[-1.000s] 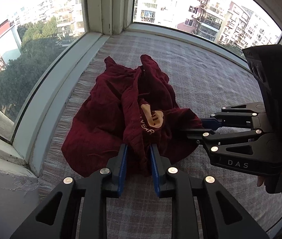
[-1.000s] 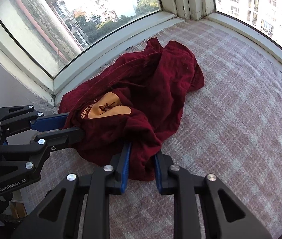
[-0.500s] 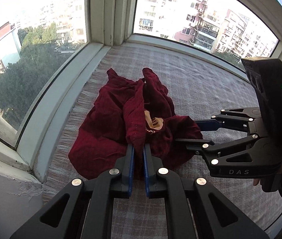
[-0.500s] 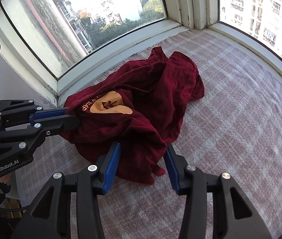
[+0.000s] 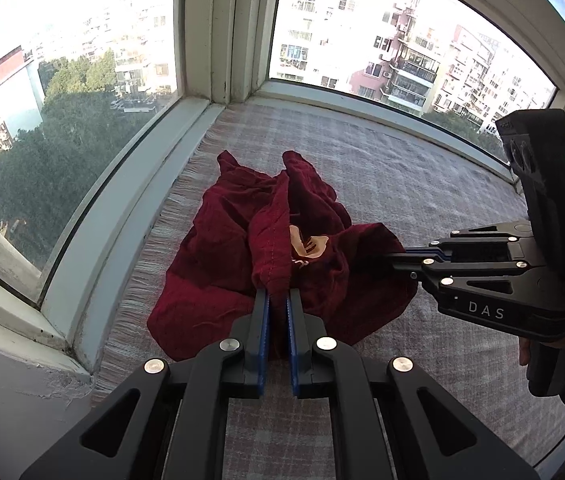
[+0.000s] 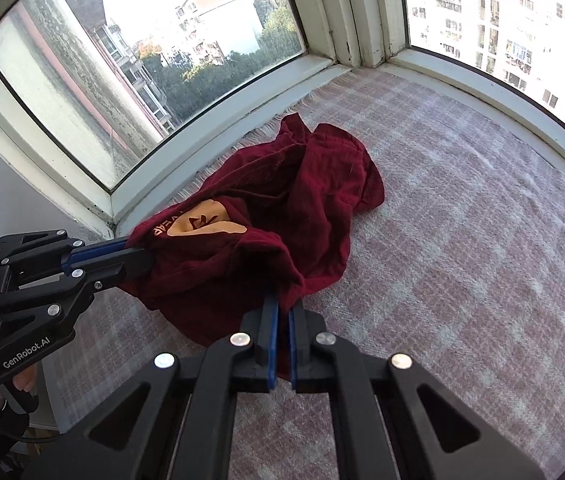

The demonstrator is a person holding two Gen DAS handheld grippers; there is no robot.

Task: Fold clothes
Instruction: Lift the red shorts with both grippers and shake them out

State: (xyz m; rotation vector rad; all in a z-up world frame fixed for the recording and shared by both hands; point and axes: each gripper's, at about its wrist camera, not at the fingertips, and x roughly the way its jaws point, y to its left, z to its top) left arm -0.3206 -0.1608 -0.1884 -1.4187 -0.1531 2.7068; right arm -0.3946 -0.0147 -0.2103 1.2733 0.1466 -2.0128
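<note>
On the checked blanket (image 6: 462, 280), left tool (image 5: 277, 300) and right tool (image 6: 283, 312), both pinched tight on the maroon shirt's (image 5: 234, 248) near edges.

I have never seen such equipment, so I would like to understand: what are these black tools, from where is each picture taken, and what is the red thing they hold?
There is no robot here. A person holds a hand-held two-finger gripper in each hand, and each carries a wide-angle camera looking forward along its fingers. One picture comes from the left gripper, with the right gripper entering from the side; the other comes from the right gripper. A crumpled maroon garment with an orange logo lies on a checked blanket in a bay window. Both grippers are shut on the garment's edges.
</note>
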